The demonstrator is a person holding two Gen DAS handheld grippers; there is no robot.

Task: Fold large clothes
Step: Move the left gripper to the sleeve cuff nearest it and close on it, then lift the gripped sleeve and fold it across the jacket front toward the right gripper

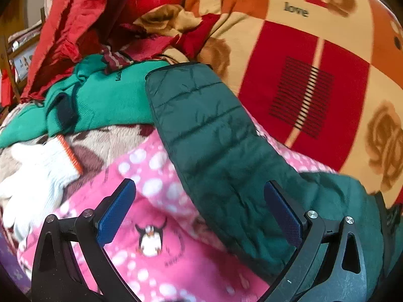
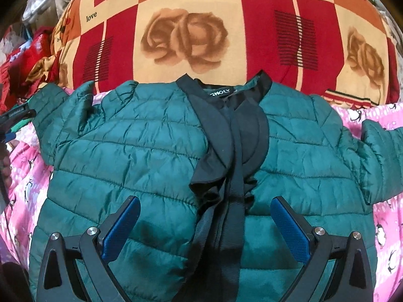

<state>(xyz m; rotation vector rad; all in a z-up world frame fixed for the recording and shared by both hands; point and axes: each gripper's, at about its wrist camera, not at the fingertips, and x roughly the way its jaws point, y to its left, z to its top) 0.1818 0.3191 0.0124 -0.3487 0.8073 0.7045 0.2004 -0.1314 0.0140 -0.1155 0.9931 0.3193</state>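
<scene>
Where the left wrist view looks out, we find a heap of laundry at the far left: a bright green sweater [image 1: 110,100], red garments [image 1: 68,25] behind it, and a white knit glove [image 1: 32,183] lying on a fuzzy beige-and-brown fabric [image 1: 108,141] at the near left. Nothing lies between either pair of fingers and the clothing below. Underneath everything we see a pink fleece blanket [image 1: 156,264] printed with penguins, and beyond it a red, orange and cream bedspread [image 2: 191,37] with roses and the word "love". The dark green quilted jacket [image 2: 131,156] lies flat, front up, collar far and black placket running down its middle. Our right gripper [image 2: 205,229] hangs with jaws wide above the jacket's lower front, straddling the placket. Our left gripper [image 1: 199,214] is likewise spread wide, holding nothing, over a jacket sleeve [image 1: 201,125] stretching away across the pink blanket.
</scene>
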